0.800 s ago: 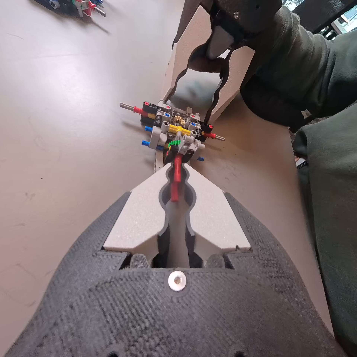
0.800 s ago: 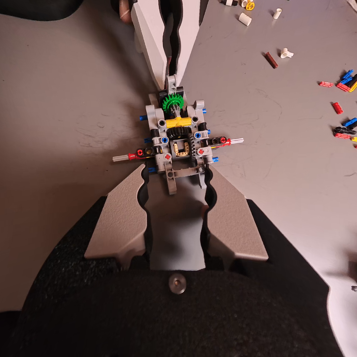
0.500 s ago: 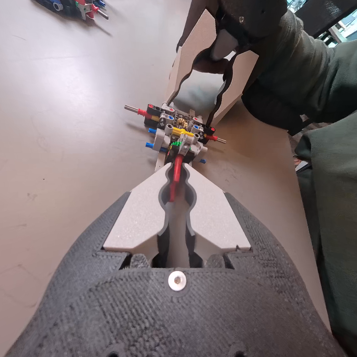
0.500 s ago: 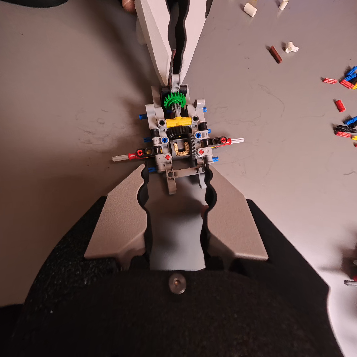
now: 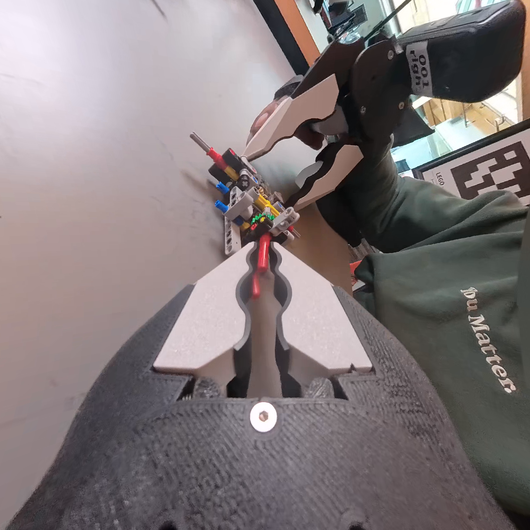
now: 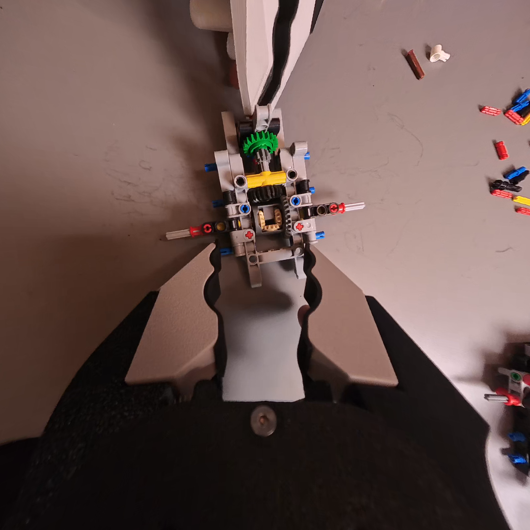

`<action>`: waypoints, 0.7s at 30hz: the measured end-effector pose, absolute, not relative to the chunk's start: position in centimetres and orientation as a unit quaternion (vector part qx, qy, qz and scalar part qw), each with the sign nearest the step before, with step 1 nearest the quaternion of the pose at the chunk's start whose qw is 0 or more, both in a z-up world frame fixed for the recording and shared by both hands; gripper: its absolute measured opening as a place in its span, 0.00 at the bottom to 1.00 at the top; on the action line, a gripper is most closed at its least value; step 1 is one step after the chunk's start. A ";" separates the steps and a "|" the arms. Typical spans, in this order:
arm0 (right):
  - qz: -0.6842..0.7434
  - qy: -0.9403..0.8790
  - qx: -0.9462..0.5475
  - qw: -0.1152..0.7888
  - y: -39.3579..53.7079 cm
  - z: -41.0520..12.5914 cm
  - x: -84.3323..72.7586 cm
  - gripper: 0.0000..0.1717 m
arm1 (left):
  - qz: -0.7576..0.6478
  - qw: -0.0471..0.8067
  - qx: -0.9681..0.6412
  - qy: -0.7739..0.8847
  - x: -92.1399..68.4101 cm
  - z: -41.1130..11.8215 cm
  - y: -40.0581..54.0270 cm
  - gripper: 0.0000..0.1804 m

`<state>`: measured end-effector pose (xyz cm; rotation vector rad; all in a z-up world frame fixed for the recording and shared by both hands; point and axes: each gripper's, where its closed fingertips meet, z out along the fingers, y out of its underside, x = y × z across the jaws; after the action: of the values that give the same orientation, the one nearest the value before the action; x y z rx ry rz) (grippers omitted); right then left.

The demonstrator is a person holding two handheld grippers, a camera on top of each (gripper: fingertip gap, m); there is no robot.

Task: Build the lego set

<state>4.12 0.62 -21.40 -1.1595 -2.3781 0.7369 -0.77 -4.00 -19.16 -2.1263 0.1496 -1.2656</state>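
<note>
A small grey brick-built gear assembly (image 6: 265, 200) with a green gear (image 6: 259, 143) lies on the grey table (image 6: 86, 143). My right gripper (image 6: 261, 248) has its jaws wide. Both pads press on the sides of the assembly's near end. My left gripper (image 5: 263, 243) is shut on a thin red axle (image 5: 262, 258). The axle's tip meets the assembly's (image 5: 249, 198) black end by the green gear. In the right wrist view the left gripper (image 6: 259, 107) comes in from the top. In the left wrist view the right gripper (image 5: 269, 180) straddles the assembly's far end.
Loose red, blue, black and yellow pins (image 6: 516, 111) lie to the right, with a brown piece (image 6: 414, 64) and a white connector (image 6: 438, 53). Another small assembly (image 6: 516, 387) sits at the lower right. A person's green sleeve (image 5: 430, 229) is close by. My right fingertips sit around 8 cm from my left ones.
My left gripper has rolled, so its view now tilts, and it still grips the red axle at the assembly's end. My right gripper keeps its hold on the assembly.
</note>
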 end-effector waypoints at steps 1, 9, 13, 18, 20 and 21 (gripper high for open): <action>0.264 -0.849 -0.414 0.195 0.6 -21.4 4.2 0.33 | -0.474 0.325 -0.816 0.064 -0.7 -19.3 -4.0 0.03; 0.264 -0.848 -0.418 0.192 0.7 -21.4 4.4 0.33 | -0.280 0.390 -0.849 0.220 -1.6 -19.7 -5.1 0.11; 0.264 -0.848 -0.418 0.192 0.7 -21.4 4.3 0.33 | -0.176 0.400 -0.856 0.276 -2.2 -20.5 -5.0 0.09; 0.263 -0.848 -0.417 0.193 0.6 -21.4 4.4 0.33 | -0.142 0.392 -0.856 0.305 -1.6 -21.5 -4.7 0.03; 0.261 -0.849 -0.416 0.195 0.6 -21.4 4.4 0.33 | -0.141 0.394 -0.857 0.302 -1.5 -21.5 -4.6 0.03; 0.259 -0.849 -0.416 0.198 0.7 -21.4 4.3 0.33 | -0.147 0.399 -0.855 0.296 -1.5 -21.3 -4.5 0.03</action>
<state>4.35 0.74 -21.39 -1.1649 -2.3754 0.7235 -1.45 -4.46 -21.28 -2.1641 0.7484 -0.3717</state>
